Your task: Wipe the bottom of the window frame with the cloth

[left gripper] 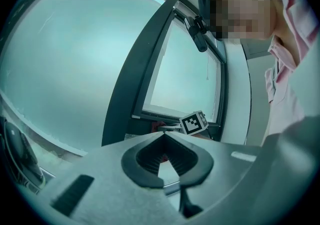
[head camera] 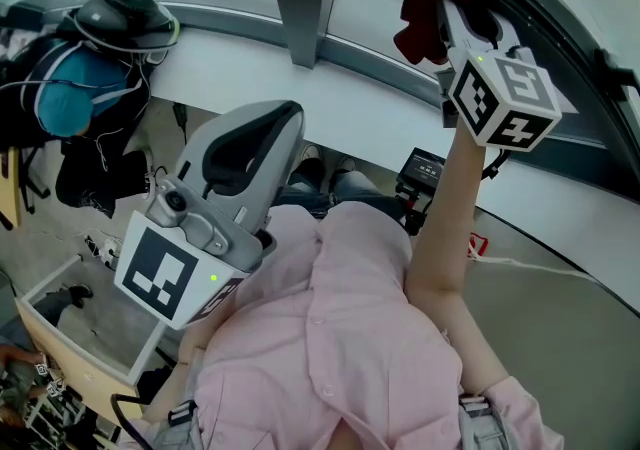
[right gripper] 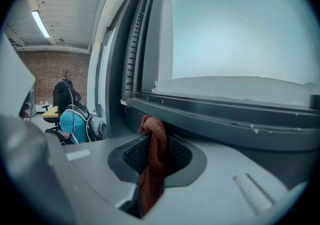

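A person in a pink shirt (head camera: 340, 338) stood at a large window, one two-jaw tool in each hand. The right gripper (right gripper: 153, 138), raised on an outstretched arm, had its jaws clamped on a rust-red cloth (right gripper: 152, 169). The cloth's bunched top stuck out past the tips, and its tail hung down between the dark ribbed pads (right gripper: 177, 154). That bunched end sat at the dark bottom rail of the window frame (right gripper: 225, 114), just beside its lower edge; whether it touched could not be made out. The left gripper (left gripper: 163, 135) was held low in front of the person's chest, well apart from the window. Its jaws were closed tip to tip with nothing between them. A white window sill (head camera: 300, 78) ran below the glass, and a black-and-blue backpack (head camera: 70, 103) lay near its left end.
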`<state>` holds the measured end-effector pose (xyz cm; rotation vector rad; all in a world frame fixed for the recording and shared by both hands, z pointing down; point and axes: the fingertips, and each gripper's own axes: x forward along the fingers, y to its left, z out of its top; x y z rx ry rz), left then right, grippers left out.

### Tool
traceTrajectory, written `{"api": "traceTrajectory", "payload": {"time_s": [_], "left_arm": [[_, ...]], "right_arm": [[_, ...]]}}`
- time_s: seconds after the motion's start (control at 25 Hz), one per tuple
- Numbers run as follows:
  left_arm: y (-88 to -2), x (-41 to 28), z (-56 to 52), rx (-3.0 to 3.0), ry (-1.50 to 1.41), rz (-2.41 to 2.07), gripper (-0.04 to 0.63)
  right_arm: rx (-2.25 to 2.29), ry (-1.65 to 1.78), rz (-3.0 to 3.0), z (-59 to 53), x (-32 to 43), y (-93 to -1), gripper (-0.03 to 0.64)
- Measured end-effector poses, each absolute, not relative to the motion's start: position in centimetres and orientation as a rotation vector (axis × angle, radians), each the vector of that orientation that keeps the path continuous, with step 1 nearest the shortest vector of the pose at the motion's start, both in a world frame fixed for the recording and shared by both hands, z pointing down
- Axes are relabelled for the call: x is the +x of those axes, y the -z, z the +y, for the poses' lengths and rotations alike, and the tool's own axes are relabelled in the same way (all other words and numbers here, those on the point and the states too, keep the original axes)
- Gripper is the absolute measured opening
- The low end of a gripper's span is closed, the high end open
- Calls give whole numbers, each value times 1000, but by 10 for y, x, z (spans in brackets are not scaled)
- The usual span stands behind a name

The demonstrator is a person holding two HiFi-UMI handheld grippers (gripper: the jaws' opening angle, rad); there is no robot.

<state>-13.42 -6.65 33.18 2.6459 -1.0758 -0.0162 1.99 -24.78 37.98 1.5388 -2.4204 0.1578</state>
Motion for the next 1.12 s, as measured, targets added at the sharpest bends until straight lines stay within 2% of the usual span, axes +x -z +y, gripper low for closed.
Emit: {"api": "traceTrajectory", "payload": {"time_s": [0.72,1.12], "left_arm": [[-331,-62,-66,2701,7,-937,-2],[-335,-55,-75,2712,0,-877,-2]], "right_arm": [[1566,-171,-2423,-224,93,-379,57],[1578,-180,-2413,-225,99,-383,57]]}}
